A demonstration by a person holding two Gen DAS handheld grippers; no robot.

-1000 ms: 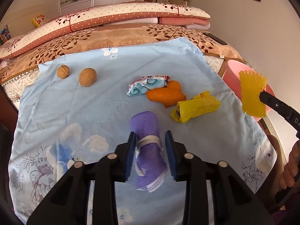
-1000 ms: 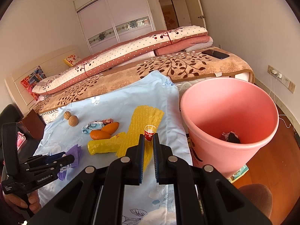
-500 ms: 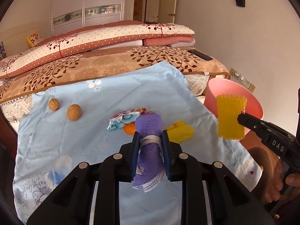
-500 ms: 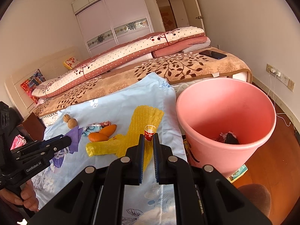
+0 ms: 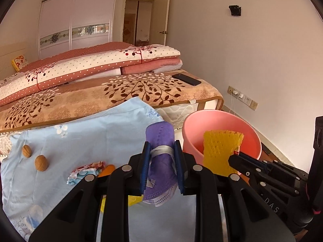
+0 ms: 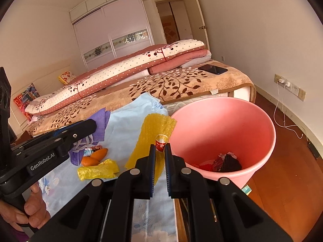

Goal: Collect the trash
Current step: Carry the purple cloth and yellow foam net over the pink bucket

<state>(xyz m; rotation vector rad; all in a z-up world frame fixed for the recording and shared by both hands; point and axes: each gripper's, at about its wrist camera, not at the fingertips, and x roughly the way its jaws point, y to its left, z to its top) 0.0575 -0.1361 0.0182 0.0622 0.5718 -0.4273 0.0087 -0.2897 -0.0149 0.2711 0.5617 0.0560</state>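
**Both tongs loaded beside the pink bin**

The left tongs [image 5: 161,162] clamp a rolled purple face mask [image 5: 160,161] at lower centre of the left view. The right tongs [image 6: 160,158] pinch a yellow foam net [image 6: 150,141], hanging at the rim of the pink bin [image 6: 260,121], right of frame.

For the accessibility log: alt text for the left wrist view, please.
The left gripper grips a rolled purple face mask above a blue sheet; beside it, the right gripper holds yellow foam netting before a pink bucket.
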